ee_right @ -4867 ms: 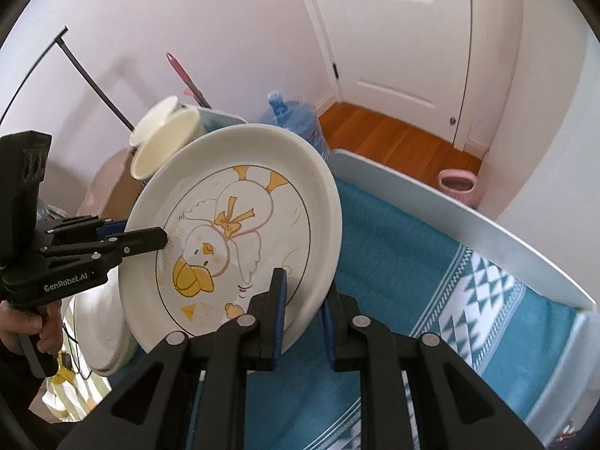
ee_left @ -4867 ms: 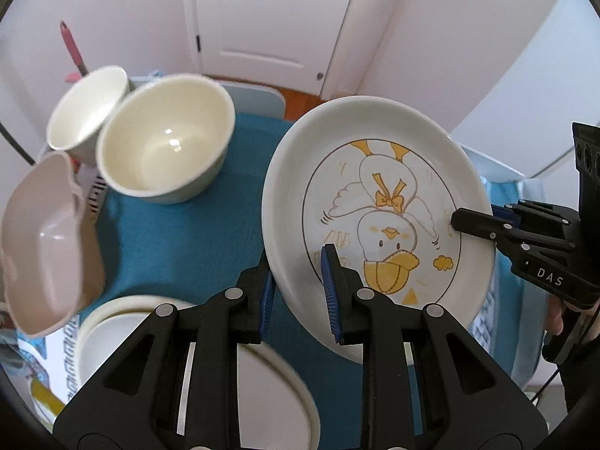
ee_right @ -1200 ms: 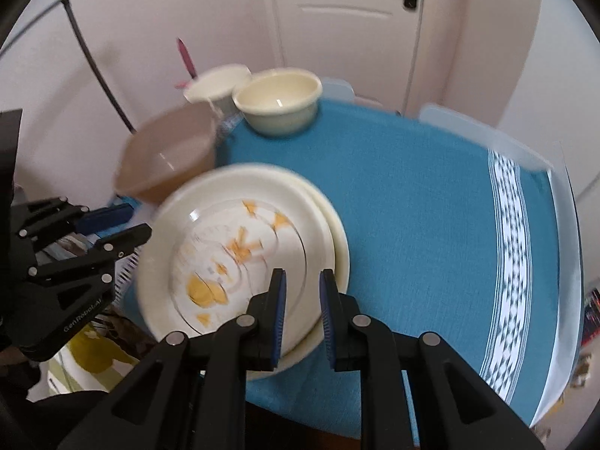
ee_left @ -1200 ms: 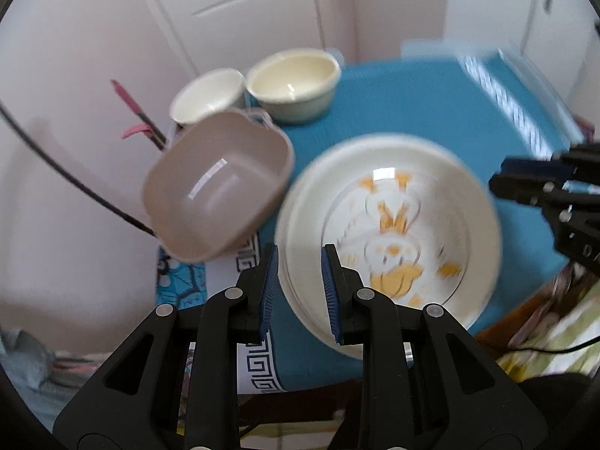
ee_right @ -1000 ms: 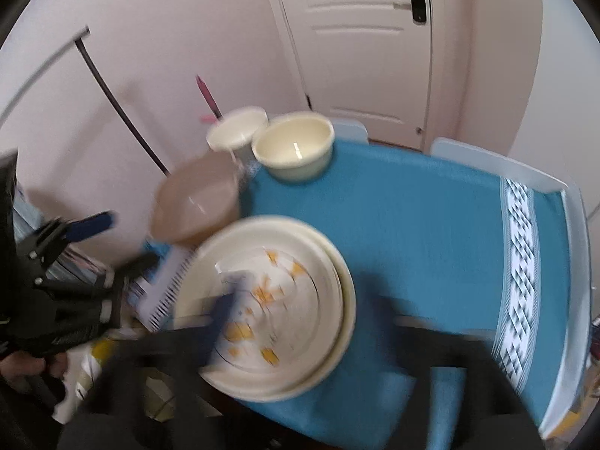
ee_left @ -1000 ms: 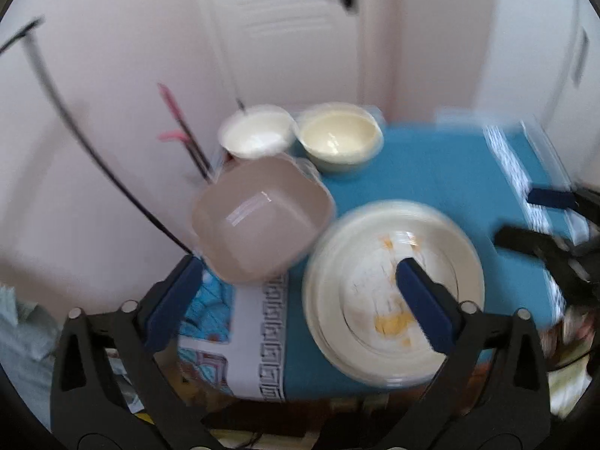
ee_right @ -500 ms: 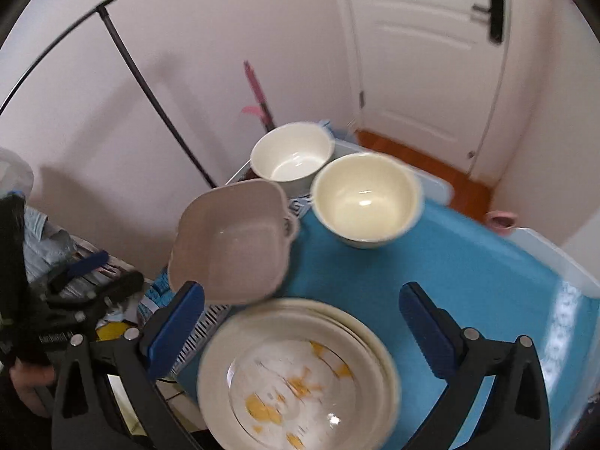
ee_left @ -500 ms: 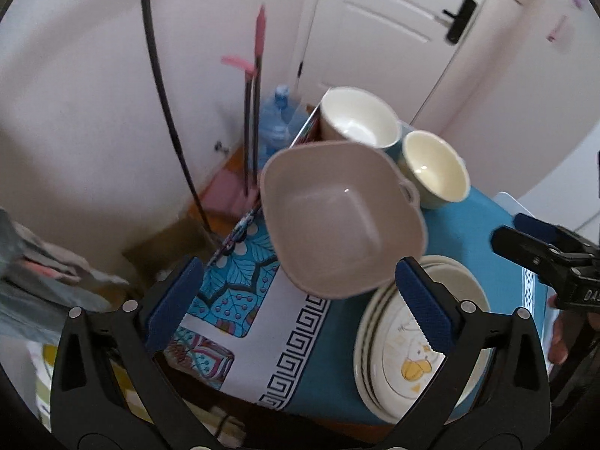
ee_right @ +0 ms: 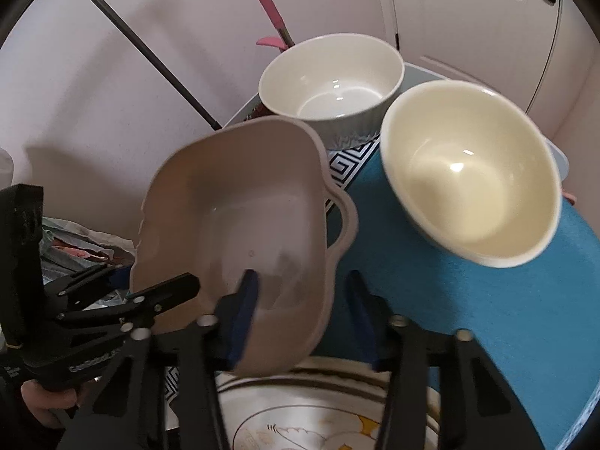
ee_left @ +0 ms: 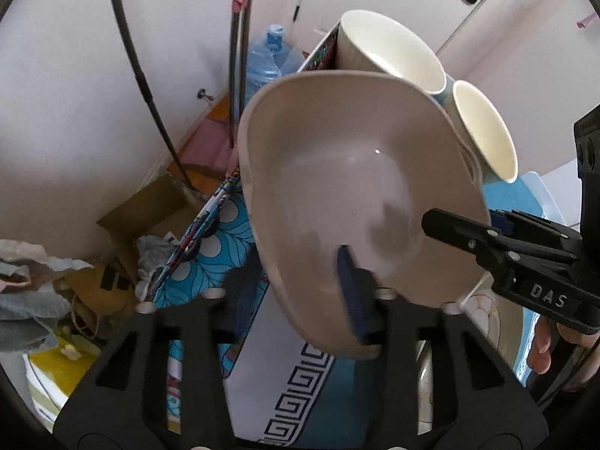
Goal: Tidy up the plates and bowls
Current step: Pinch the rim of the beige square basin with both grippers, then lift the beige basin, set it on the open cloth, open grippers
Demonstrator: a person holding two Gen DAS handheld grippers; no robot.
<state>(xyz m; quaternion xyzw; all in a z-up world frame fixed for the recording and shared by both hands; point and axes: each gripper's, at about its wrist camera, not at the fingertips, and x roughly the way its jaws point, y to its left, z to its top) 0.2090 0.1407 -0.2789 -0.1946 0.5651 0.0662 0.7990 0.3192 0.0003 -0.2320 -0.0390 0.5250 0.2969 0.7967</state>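
My left gripper [ee_left: 298, 296] has just been closing and stands narrow, one finger inside the taupe handled bowl [ee_left: 356, 172] and one outside, the rim between them; a sliver of gap shows at the outer pad, so I judge it not yet clamped; my right gripper [ee_right: 302, 303] has likewise just been closing astride the same bowl's near wall, its outer finger just clear of the wall, narrow but not pressing as far as I can see; both hands are equally near, each already at the rim, left on the side away from the visible handle, right on the side closer to it

The plate stack [ee_right: 318, 378] sits right under my right gripper; the taupe bowl lies just beyond the stack, tilted, its low edge over the stack's far rim; its long axis, as I judge from the one handle I see, runs crosswise to my fingers, so a two-handed lift should suit it

Count: three bowls, the taupe one, a white ribbed bowl [ee_right: 330, 86] and a cream bowl [ee_right: 472, 172], both well beyond the stack; plates, at least two rims under the duck plate, exact number unclear
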